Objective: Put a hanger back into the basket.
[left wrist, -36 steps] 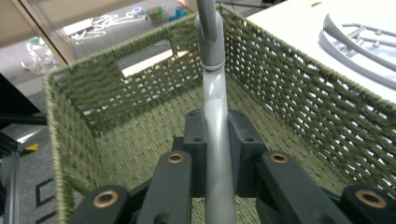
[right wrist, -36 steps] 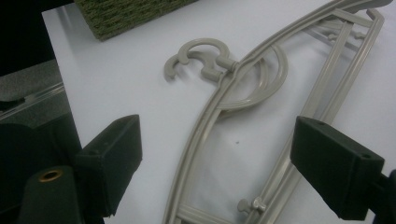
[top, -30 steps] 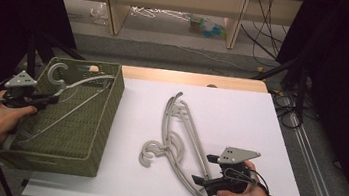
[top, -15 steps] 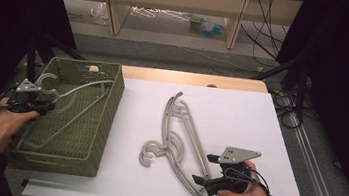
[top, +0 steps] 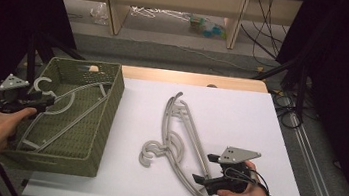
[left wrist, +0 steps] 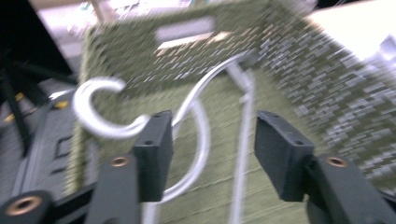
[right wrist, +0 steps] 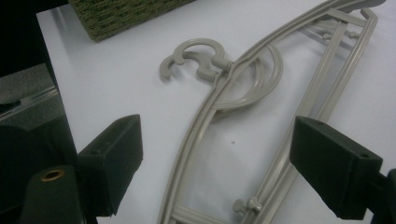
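Two grey plastic hangers (top: 177, 138) lie stacked on the white counter (top: 240, 116), hooks toward the green basket (top: 104, 119), and a third hanger (top: 67, 110) rests inside that basket with its hook poking over the left rim. The right gripper (right wrist: 215, 172) sits low over the near end of the stacked pair, its fingers (right wrist: 334, 165) spread wide with the rails between them, touching nothing. The left gripper (top: 43, 104) is at the basket's left edge by that hook; its fingers (left wrist: 154, 149) are apart and grasp nothing, though the picture is blurred.

I'd judge these hangers light and stiff, thin moulded plastic with a smooth, somewhat slippery skin. They look nested, so lifting one may drag the other along. The best hold seems to be across a straight shoulder rail or the bottom bar, where the fingers can close flat; the round hook would likely swivel in the grip.
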Demonstrator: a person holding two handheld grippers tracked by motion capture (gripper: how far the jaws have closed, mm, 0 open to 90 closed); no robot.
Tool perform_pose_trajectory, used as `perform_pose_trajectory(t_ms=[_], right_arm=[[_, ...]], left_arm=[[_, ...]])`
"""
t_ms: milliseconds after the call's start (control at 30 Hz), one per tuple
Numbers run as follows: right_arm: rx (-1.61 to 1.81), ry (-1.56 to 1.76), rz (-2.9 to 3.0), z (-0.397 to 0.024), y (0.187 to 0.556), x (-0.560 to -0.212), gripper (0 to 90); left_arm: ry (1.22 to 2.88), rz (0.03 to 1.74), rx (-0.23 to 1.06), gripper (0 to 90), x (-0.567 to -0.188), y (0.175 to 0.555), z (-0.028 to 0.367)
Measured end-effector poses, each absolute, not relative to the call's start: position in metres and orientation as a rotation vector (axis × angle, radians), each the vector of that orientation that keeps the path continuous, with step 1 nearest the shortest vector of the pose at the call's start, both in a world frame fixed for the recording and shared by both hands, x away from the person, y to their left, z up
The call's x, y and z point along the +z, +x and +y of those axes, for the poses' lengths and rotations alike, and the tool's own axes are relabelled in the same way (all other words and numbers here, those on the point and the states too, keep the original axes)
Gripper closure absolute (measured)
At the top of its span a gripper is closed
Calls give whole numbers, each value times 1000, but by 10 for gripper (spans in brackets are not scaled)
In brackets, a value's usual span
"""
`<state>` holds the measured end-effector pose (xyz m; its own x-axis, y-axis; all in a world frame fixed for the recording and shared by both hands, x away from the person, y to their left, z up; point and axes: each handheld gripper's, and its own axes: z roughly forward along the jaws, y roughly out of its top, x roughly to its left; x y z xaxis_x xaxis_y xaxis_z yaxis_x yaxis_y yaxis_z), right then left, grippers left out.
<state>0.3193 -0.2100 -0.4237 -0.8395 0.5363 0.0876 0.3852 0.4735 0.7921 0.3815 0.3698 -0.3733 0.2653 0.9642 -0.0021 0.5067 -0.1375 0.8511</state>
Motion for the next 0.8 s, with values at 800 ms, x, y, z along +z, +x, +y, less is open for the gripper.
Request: perform_pose_trajectory(t_ms=[800], right_arm=[[1333, 864, 2470, -210, 322, -428, 182]], left_arm=[[1758, 857, 482, 190, -360, 314, 209]])
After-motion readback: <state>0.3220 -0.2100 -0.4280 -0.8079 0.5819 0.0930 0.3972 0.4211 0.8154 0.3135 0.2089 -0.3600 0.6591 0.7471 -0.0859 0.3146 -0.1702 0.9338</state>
